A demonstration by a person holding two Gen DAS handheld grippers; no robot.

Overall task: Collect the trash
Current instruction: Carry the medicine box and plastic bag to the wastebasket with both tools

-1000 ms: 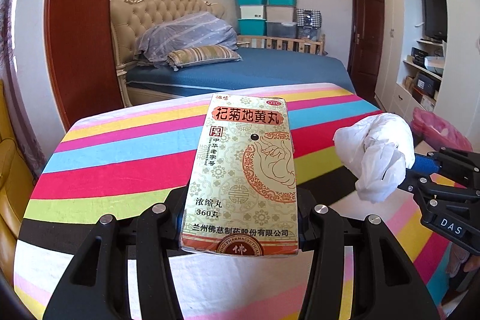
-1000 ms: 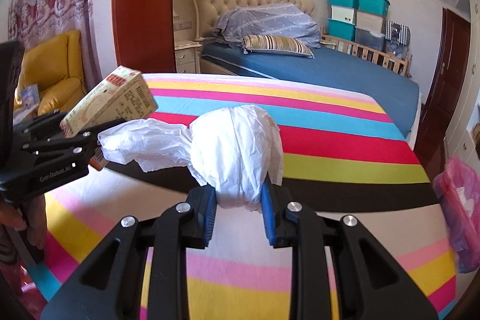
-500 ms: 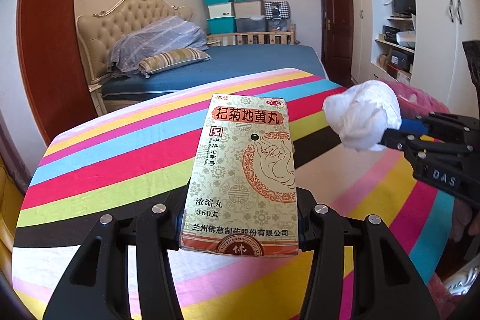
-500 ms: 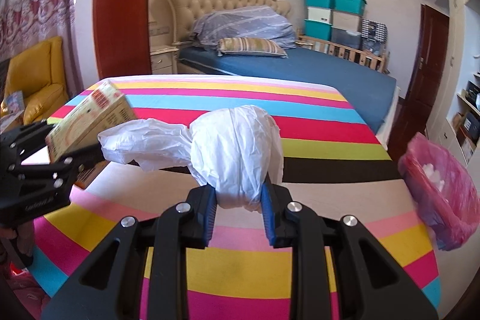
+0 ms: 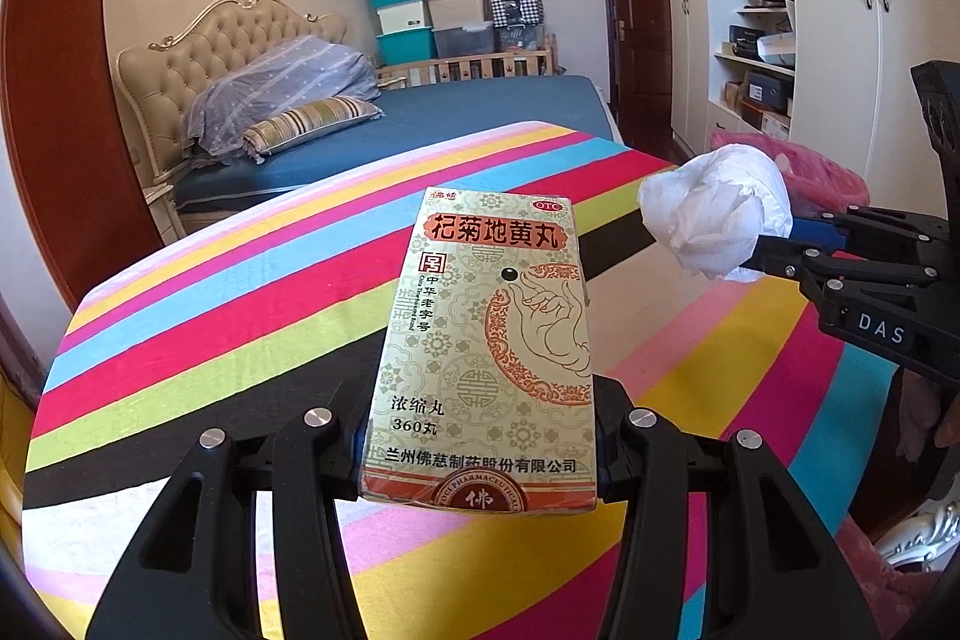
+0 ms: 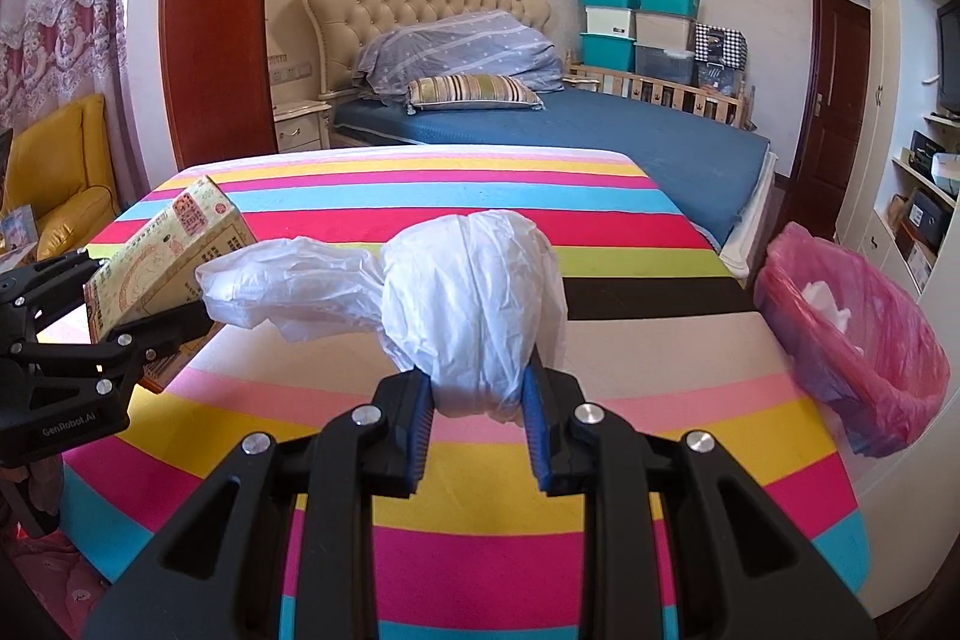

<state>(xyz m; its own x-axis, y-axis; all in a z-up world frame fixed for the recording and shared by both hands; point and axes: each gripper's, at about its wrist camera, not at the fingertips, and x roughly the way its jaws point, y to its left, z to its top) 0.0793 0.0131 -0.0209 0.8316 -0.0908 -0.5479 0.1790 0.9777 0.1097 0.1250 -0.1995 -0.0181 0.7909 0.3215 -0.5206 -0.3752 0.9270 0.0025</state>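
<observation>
left hand-held gripper (image 5: pixel 480 448) pinching 1 box (image 5: pixel 486 340) | right hand-held gripper (image 6: pixel 477 421) pinching 1 wad (image 6: pixel 474 304)

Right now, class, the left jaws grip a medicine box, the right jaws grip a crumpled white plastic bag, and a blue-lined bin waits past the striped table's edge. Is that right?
Not quite: the bin's liner is pink, not blue. The right wrist view shows the pink-lined bin past the striped table edge. The medicine box and white plastic bag are gripped as stated.
</observation>
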